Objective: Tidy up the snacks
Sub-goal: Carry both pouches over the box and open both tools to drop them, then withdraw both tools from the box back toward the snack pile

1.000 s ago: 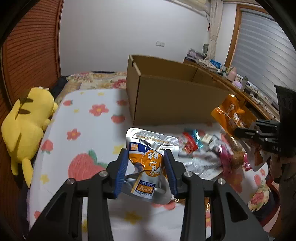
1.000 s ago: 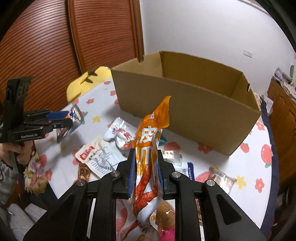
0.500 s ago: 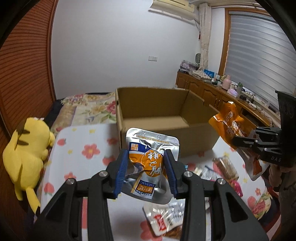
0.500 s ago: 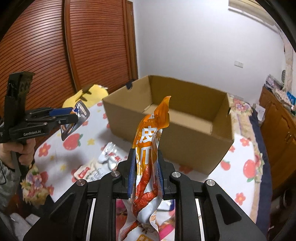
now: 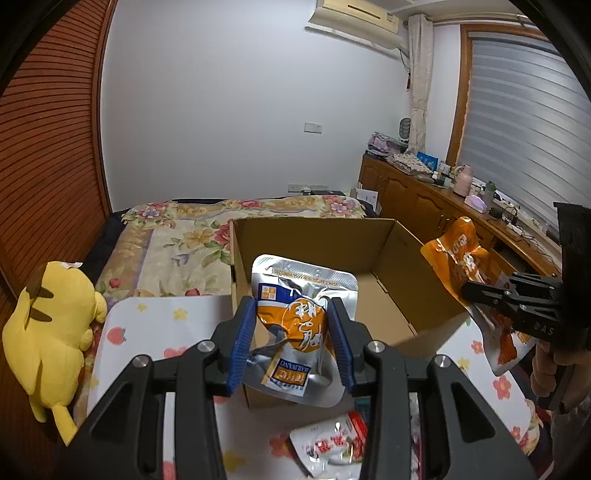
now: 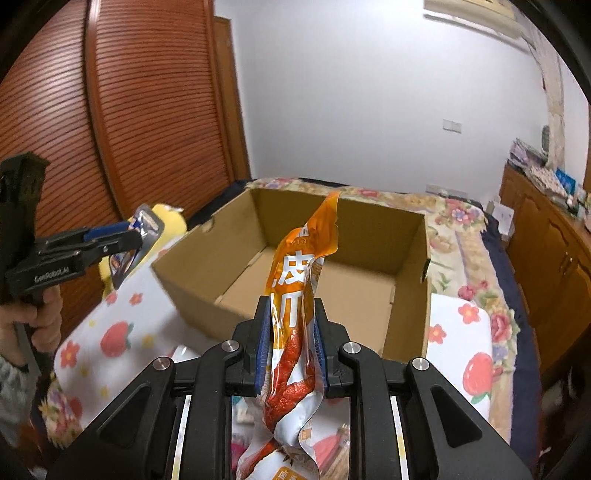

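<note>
This is a bedroom with white walls and a big brown slatted door (image 6: 122,122) on one side. A window blind (image 5: 524,122) covers the window, and an air conditioner (image 5: 356,18) hangs high on the wall. A long wooden cabinet (image 5: 424,206) under the window has lots of small things on top. A bed with a flowery blanket (image 5: 177,236) sits at the back. In front of it is a table with a white cloth (image 6: 122,317) dotted with strawberries and flowers. A yellow plush toy (image 5: 48,332) lies beside the table.

An open cardboard box (image 5: 317,236) stands on the cloth. Nothing can be seen inside it.

The left gripper (image 5: 293,343) is pinching a silver and orange snack pouch (image 5: 299,321) between its blue pads, up in the air near the box's front wall. The right gripper (image 6: 290,350) is squeezed tight on a long orange snack bag (image 6: 299,280), also held up in front of the box. A hand (image 6: 33,317) holds the left gripper's handle. A white and red packet (image 5: 332,443) lies on the cloth below the left gripper.
</note>
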`<state>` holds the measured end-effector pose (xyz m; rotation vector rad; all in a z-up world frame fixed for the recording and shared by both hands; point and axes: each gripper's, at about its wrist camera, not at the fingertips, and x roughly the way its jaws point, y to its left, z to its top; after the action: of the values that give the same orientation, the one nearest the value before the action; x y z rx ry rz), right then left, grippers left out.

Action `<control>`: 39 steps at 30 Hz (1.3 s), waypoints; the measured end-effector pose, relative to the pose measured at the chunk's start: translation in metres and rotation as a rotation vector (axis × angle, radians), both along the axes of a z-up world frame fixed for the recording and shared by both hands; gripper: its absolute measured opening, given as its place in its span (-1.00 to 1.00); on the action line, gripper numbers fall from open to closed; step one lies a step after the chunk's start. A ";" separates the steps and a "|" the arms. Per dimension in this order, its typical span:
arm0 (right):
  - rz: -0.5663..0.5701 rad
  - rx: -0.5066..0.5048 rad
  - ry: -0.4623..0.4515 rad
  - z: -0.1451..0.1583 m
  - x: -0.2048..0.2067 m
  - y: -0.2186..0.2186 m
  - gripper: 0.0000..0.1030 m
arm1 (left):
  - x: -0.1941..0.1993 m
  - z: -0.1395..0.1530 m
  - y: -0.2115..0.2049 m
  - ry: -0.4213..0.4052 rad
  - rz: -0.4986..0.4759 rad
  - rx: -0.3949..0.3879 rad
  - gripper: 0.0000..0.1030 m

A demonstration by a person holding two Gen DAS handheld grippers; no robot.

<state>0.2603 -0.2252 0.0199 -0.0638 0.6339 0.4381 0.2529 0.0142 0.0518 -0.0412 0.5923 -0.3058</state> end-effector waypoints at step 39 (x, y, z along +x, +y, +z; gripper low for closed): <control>-0.157 0.102 0.179 -0.034 0.085 -0.012 0.20 | 0.057 -0.049 -0.024 0.112 0.024 0.012 0.20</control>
<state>0.3449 -0.2369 -0.0144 0.1223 0.7860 0.3259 0.3096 -0.0102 0.0026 -0.0543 0.7045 -0.2781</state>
